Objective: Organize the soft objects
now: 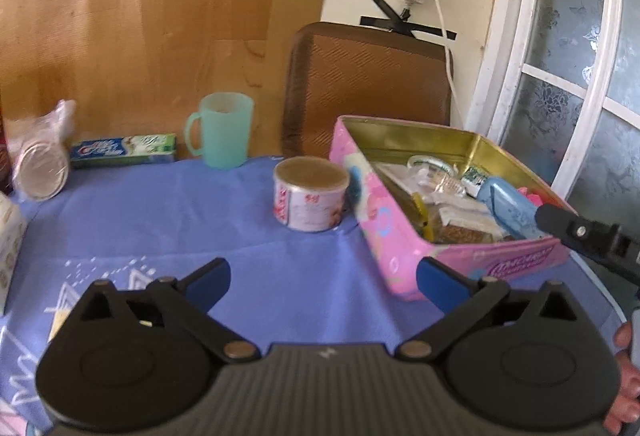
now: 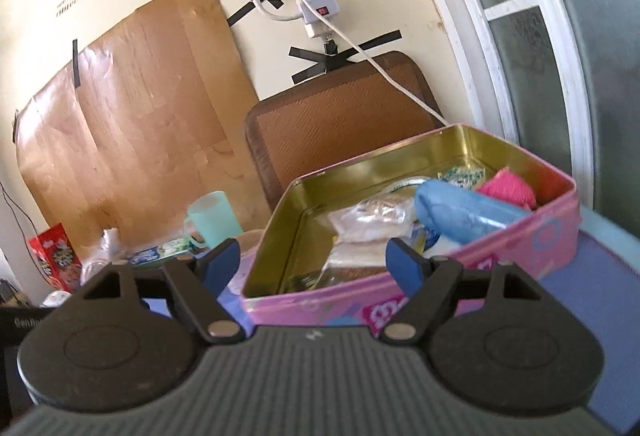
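both hand-held grippers stand with jaws spread wide and nothing between them. left gripper (image 1: 323,288) hovers over the blue tablecloth (image 1: 168,220), its blue pads (image 1: 210,286) framing bare cloth; at the right edge of its view a person's fingers (image 1: 626,368) curl round the handle. right gripper (image 2: 314,264) points just over the near wall of the pink tin (image 2: 520,248), so the tin's open gold interior lies straight ahead of it and a little to the right.

from the left gripper, that same tin sits ahead and to the right, its long axis running away toward the window. the black tip of the right gripper reaches in at the tin's near right corner, which makes the right hand the nearer one.

inside, soft goods are piled toward the far right end: a blue pouch (image 2: 464,213), a pink ball of yarn (image 2: 508,189), clear plastic packets (image 2: 372,220). beyond the left gripper stand a small can (image 1: 310,193), then a green cup (image 1: 224,129) and a toothpaste box (image 1: 124,149) by the wall; whether any further soft item awaits sorting cannot be told.
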